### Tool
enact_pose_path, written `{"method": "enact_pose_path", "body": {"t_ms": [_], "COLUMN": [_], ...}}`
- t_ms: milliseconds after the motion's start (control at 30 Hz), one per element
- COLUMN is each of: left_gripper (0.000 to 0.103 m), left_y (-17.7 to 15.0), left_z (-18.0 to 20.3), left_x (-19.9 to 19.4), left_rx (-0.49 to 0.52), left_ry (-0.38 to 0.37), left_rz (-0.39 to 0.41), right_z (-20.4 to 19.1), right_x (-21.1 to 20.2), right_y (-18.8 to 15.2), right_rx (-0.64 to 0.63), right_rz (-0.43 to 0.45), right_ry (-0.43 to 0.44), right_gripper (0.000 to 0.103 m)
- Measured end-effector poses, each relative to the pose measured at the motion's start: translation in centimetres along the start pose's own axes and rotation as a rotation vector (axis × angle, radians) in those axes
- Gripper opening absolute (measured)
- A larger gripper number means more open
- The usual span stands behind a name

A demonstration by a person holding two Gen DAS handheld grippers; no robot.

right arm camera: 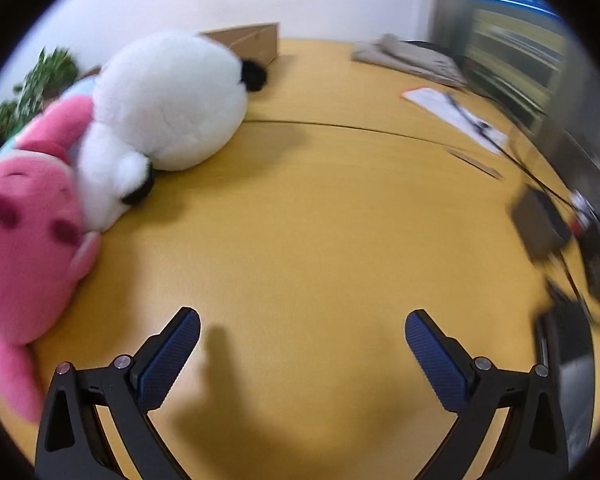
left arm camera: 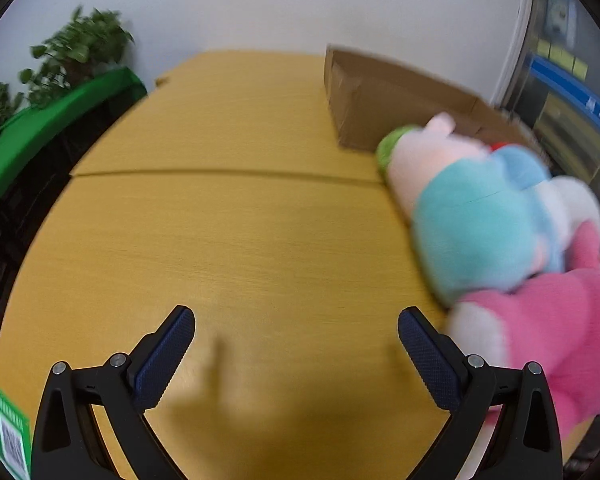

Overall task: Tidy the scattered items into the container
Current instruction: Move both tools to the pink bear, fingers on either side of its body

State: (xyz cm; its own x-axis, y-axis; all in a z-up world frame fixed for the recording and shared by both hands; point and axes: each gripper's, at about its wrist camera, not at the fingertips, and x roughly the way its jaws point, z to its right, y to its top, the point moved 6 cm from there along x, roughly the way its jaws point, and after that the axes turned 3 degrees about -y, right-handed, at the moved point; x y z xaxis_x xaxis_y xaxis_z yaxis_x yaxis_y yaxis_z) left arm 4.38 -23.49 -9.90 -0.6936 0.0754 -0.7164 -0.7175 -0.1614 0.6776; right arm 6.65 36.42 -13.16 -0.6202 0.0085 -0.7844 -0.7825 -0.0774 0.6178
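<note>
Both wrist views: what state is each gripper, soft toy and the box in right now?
Left gripper: open, empty.
Right gripper: open, empty.
Brown cardboard box: on table, top open.
Pink plush toy: lying on table.
White plush toy: lying against pink one.
Teal-and-pink plush toy: lying beside box.

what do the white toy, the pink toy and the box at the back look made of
White toy: plush fabric, long fluffy pile with a fuzzy outline, probably soft stuffing inside. Pink toy: also plush, shorter smoother pile, matte. Box: plain brown cardboard, matte, with thin flat walls and a folded edge. Motion blur leaves finer texture unclear.
</note>
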Motion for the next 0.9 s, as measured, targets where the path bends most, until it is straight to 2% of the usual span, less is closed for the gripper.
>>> {"method": "enact_pose_path", "body": {"t_ms": [67, 133, 233, 300, 400, 567, 833, 900], "left_gripper": [0.103, 0.103, 0.103, 0.103, 0.103, 0.103, 0.103, 0.103], "left_y": [-0.1, -0.1, -0.5, -1.3, -3.0, -3.9, -3.5, -3.8], "left_z": [2.6, 4.6, 8.5, 11.5, 15.3, 17.5, 18.1, 18.8], "left_x": [-3.3, -5.0, -5.8, -5.5, -5.2, -5.6, -7.2, -7.6], "left_rx": [-0.011, -0.026, -0.039, -0.004, 0.053, 0.061, 0.069, 0.088], "left_ry": [0.024, 0.037, -0.016, -0.066, -0.086, -0.055, -0.088, -0.125], "left_rz": [0.089, 0.118, 0.094, 0.065, 0.025, 0.024, 0.058, 0.069], "right_z": [-0.4, -1.6, -4.9, -7.8, -11.6, -15.7, -15.9, -15.9], "right_x": [-2.9, -5.8, -8.5, -9.9, -11.4, -11.2, -10.3, -10.1], "right_y": [0.1, 1.0, 2.0, 2.6, 3.3, 2.2, 1.8, 1.8], "right_rx": [0.052, 0.115, 0.133, 0.095, 0.050, 0.044, 0.043, 0.034], "right_rz": [0.055, 0.124, 0.180, 0.225, 0.270, 0.207, 0.172, 0.173], "right_ry": [0.018, 0.063, 0.122, 0.119, 0.139, 0.190, 0.104, 0.078], "right_gripper": [0.102, 0.102, 0.102, 0.102, 0.102, 0.102, 0.102, 0.102]}}
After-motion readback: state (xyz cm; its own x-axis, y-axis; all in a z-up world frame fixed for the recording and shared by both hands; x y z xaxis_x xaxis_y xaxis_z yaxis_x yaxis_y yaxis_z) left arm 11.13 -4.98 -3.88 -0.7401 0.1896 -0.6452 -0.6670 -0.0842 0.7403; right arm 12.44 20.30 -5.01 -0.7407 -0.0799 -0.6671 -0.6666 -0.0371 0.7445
